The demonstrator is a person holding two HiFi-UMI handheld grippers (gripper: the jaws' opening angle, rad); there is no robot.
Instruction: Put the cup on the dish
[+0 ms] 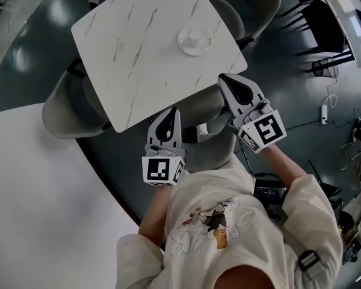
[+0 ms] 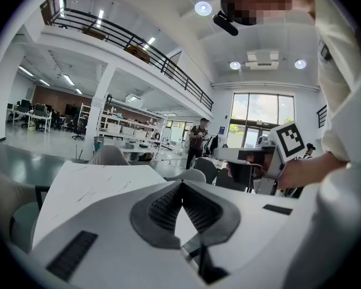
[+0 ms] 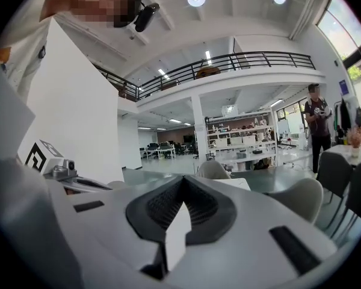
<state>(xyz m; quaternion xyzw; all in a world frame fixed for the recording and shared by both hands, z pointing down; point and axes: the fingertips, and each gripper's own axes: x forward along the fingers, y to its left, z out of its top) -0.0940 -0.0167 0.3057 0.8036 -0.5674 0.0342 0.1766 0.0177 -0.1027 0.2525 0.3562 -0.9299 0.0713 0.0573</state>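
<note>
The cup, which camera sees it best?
The head view: the cup sits in plain sight on the dish on the marble table. Neither gripper view shows the cup; the left one catches only bare table.

three cameras — one on the head, one on each gripper
the head view looks steeply down onto the white table (image 1: 138, 47), the left gripper (image 1: 173, 112) and the right gripper (image 1: 225, 79); each gripper view sits close behind its own jaws, facing almost level — the left one also catches that table.
</note>
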